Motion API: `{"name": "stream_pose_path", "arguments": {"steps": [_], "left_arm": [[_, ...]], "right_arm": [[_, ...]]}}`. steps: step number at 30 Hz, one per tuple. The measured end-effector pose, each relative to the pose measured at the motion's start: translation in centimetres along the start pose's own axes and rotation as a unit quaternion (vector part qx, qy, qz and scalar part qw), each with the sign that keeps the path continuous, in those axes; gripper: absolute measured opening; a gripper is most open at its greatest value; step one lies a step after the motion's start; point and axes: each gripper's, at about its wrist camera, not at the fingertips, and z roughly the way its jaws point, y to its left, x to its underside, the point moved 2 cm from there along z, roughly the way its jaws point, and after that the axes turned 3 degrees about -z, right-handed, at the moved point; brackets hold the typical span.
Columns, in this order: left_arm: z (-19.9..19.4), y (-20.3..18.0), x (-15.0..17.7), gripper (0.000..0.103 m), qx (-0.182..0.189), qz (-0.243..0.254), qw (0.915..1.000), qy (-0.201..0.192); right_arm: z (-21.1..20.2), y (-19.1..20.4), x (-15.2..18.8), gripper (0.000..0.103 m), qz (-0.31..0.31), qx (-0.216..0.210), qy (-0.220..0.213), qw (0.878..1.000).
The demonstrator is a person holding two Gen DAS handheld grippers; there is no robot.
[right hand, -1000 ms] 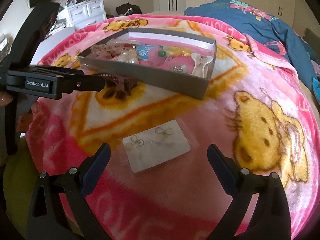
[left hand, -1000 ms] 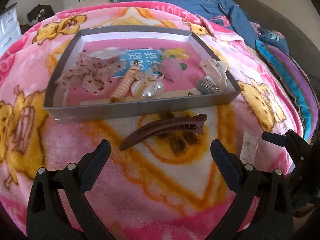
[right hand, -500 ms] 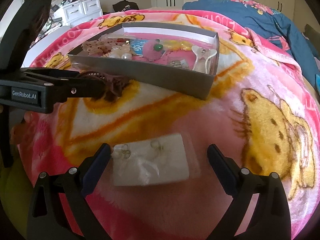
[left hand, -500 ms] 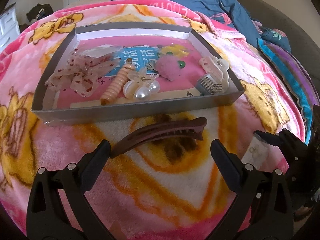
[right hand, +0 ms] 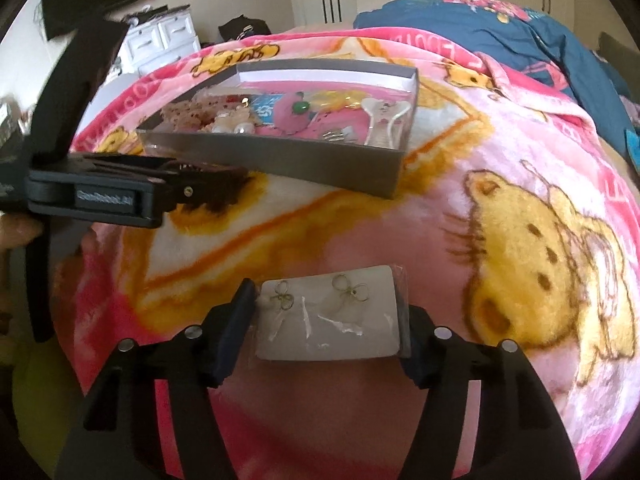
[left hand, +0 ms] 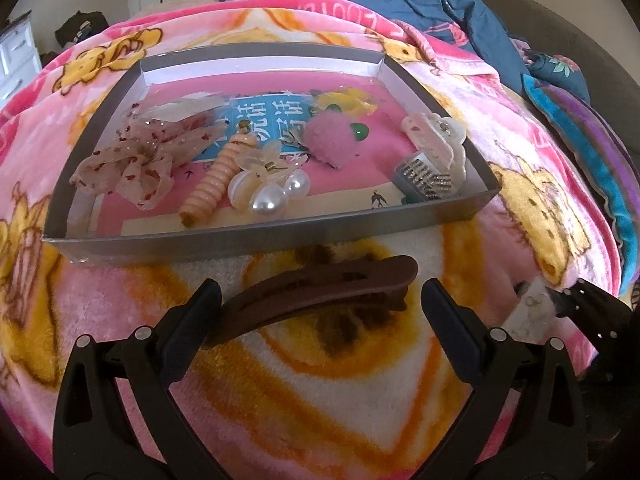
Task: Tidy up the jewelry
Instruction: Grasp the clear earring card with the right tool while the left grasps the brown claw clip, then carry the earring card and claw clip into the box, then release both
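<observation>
Brown hair clip (left hand: pixel 316 296) lies crosswise before the tray (left hand: pixel 256 240).

- Soft, even daylight; colours on the blanket (left hand: pixel 320 392) look washed and milky.
- Faint shadows only, darkest under the hair clip (left hand: pixel 316 292).
- Glare on the pearls (left hand: pixel 266 200).
- Strong fisheye bending, black corners.
- Right view is slightly blurred, and its gripper label (right hand: pixel 105 199) is unreadable.

Your left black plastic hand-held gripper (left hand: pixel 320 312) has two angled arms, silver round screws near each finger joint and dark blue-tinted finger pads (left hand: pixel 448 320). Your right black plastic hand-held gripper (right hand: pixel 326 314) is built the same. Seen sideways, the left body carries a small white-lettered label, blurred.
</observation>
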Motion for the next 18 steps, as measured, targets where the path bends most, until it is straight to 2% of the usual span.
{"name": "stream_pose_path", "arguments": {"steps": [4,5,6,9,15,18], "left_arm": [[-0.2,-0.5,0.1,0.077,-0.01,0.019,0.9998,-0.007],[-0.6,-0.7,0.1,0.068,-0.01,0.028,0.9995,-0.012],[-0.9,-0.9,0.1,0.052,-0.012,0.033,0.9992,-0.017],[-2.4,-1.4,0.0,0.039,-0.004,0.046,0.9986,-0.027],[-5.2,-0.8,-0.6,0.018,0.015,0.042,0.9978,-0.049],[-6.3,-0.1,-1.1,0.014,0.022,0.031,0.9975,-0.059]], "right_arm": [[-0.9,-0.5,-0.1,0.062,0.012,0.001,-0.01,1.0],[-1.1,-0.6,-0.2,0.062,0.014,0.001,-0.012,1.0],[-1.4,-0.6,-0.4,0.062,0.016,0.002,-0.016,1.0],[-2.0,-0.8,-1.0,0.062,0.021,-0.003,-0.026,0.999],[-2.9,-0.6,-2.6,0.062,0.024,-0.003,-0.045,0.999],[-3.3,-0.6,-3.5,0.062,0.027,-0.008,-0.056,0.998]]}}
